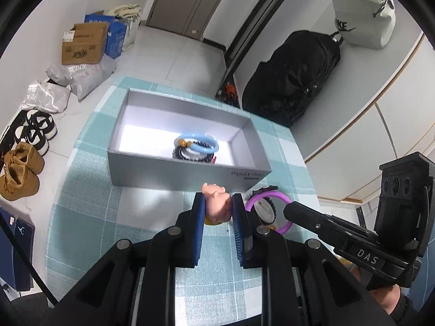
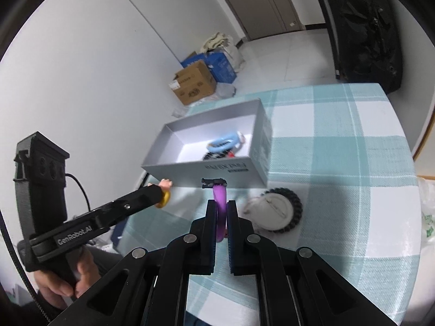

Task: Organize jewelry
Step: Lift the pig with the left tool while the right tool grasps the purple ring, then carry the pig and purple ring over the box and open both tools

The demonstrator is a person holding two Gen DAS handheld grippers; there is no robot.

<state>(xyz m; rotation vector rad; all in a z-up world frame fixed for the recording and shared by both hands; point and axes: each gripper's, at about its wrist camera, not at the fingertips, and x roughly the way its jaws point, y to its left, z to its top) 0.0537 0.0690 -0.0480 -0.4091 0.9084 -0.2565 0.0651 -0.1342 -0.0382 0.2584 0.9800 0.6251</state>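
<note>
While both tools are loaded, the items read as follows.

Purple ring (image 2: 220, 206): smooth, glossy bangle with a small black clasp-like piece at its far end; stands on edge just before the box's near wall, pinched between the two pads of the right gripper (image 2: 221, 209).

Figurine (image 1: 217, 203): pink, soft-looking doll shape on a round yellow base; clamped between the blue ribbed pads of the left gripper (image 1: 217, 206), just in front of the box.

Grey box (image 1: 152, 163): open, rectangular, matte cardboard with a white floor; dark print on its near wall is too blurred to read.

Box contents: pale blue bangle (image 1: 197, 142) lying over a dark beaded bracelet (image 1: 190, 156), at the right end.

Round badge (image 2: 274, 212): white disc with a pin across it, ringed by black beads, flat on the cloth beside the purple ring.

Tablecloth (image 1: 89, 217): woven, teal and white check.

Writing: "DAS" on the right tool, "GenRobot.AI" on the left; "NIKE" on a cream bag (image 1: 359, 16).
</note>
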